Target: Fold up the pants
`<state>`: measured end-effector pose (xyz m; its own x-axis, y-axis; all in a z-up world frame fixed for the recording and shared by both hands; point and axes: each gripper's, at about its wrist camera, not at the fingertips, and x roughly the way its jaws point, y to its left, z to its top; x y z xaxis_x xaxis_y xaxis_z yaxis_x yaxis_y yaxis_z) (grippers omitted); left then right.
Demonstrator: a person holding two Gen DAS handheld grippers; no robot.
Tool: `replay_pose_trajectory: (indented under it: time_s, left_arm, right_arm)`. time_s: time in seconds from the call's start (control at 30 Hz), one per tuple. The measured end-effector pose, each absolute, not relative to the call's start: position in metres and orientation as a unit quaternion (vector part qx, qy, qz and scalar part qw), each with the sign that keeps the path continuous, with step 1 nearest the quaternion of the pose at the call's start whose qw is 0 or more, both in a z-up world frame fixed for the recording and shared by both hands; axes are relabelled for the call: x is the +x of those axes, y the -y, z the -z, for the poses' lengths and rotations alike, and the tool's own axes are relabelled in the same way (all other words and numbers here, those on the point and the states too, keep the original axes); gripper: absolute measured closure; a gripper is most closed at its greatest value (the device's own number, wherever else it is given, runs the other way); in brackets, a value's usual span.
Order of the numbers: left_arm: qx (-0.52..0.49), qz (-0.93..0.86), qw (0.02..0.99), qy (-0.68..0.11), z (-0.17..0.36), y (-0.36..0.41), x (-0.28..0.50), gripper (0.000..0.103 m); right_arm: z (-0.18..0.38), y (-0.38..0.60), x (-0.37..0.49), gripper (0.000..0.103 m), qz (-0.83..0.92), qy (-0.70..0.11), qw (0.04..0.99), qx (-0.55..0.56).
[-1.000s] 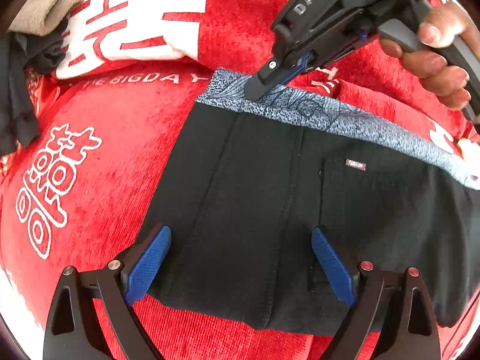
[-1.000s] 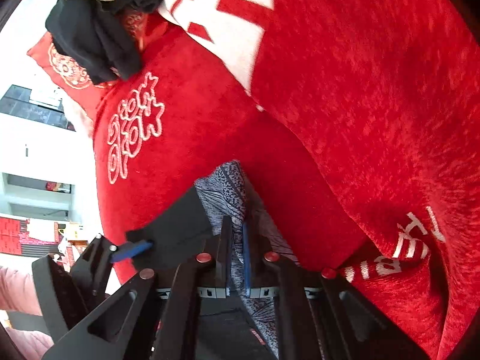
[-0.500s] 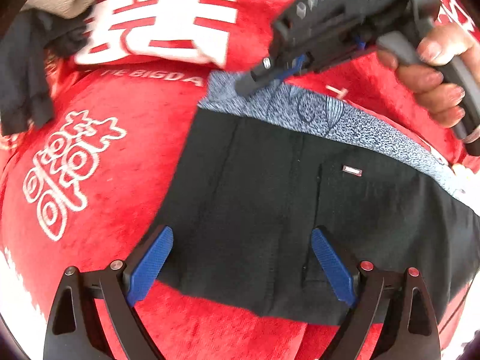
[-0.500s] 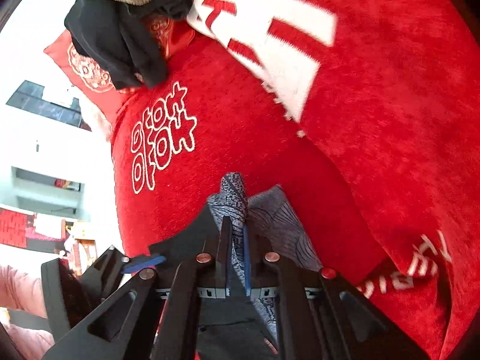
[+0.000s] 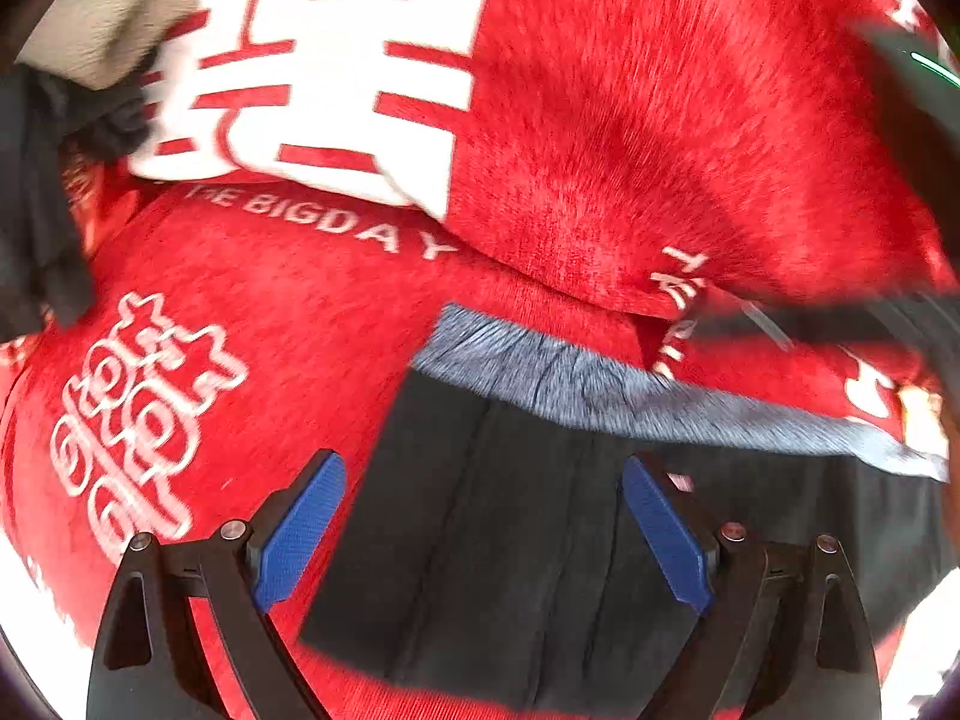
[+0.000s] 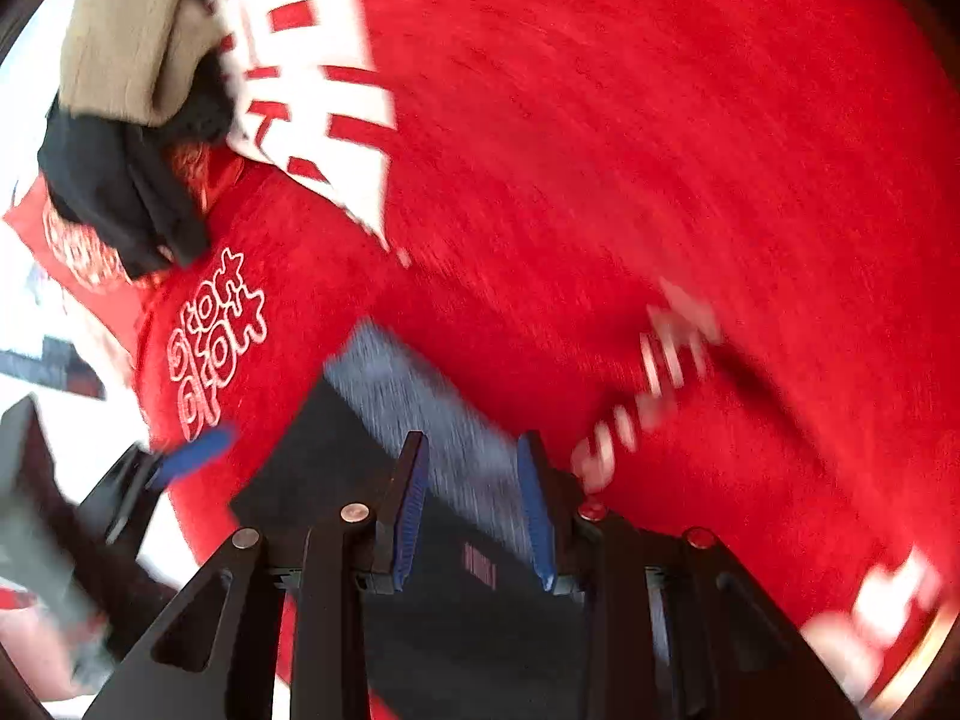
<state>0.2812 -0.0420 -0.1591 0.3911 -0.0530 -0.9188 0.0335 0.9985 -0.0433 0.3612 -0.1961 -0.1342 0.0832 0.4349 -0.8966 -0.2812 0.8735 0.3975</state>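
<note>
The left gripper point(image 5: 483, 531) hangs low with its blue-padded fingers point(image 5: 300, 531) spread wide, nothing between them. The right gripper point(image 6: 474, 504) sits with its jaws parted by a narrow gap, blue pads point(image 6: 537, 516) facing each other, nothing pinched. In the right wrist view the left gripper shows blurred at the lower left edge.

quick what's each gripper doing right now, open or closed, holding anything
Left gripper: open, holding nothing, over the pants.
Right gripper: open, holding nothing, over the waistband.
</note>
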Motion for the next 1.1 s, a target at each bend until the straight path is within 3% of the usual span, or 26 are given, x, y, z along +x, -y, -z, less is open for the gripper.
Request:
replay_pose_trajectory:
  time_s: [0.1, 0.17, 0.3, 0.4, 0.5, 0.63, 0.77, 0.97, 1.1]
  left_arm:
    - [0.015, -0.036, 0.813, -0.581, 0.204, 0.044, 0.304, 0.009]
    - [-0.021, -0.043, 0.814, -0.579, 0.216, 0.033, 0.306, 0.000]
    - [0.033, -0.043, 0.826, -0.560, 0.214, 0.042, 0.304, 0.000]
    - [0.054, -0.050, 0.817, -0.572, 0.201, 0.049, 0.304, 0.000]
    - [0.074, -0.037, 0.820, -0.567, 0.175, 0.063, 0.289, 0.000]
    - [0.091, 0.025, 0.818, -0.568, 0.151, 0.121, 0.258, 0.000]
    - [0.127, 0.079, 0.796, -0.586, 0.166, 0.190, 0.230, 0.000]
    - [0.032, 0.054, 0.777, -0.626, 0.205, 0.193, 0.215, 0.000]
    - [0.046, 0.046, 0.773, -0.631, 0.205, 0.200, 0.218, 0.000]
  right_arm:
    - [0.163, 0.217, 0.327, 0.069, -0.210, -0.660, 0.719, 0.060]
    - [0.185, 0.234, 0.311, 0.073, -0.175, -0.666, 0.724, 0.038]
    - [0.182, 0.306, 0.299, 0.071, -0.091, -0.633, 0.764, 0.087]
    - [0.162, 0.392, 0.270, 0.069, -0.019, -0.608, 0.765, 0.213]
    - [0.144, 0.451, 0.221, 0.069, 0.025, -0.594, 0.758, 0.268]
    - [0.132, 0.511, 0.148, 0.069, 0.081, -0.588, 0.739, 0.318]
    - [0.128, 0.598, 0.070, 0.069, 0.169, -0.563, 0.722, 0.364]
    - [0.136, 0.701, -0.010, 0.066, 0.257, -0.514, 0.693, 0.436]
    - [0.152, 0.727, -0.018, 0.062, 0.264, -0.496, 0.692, 0.453]
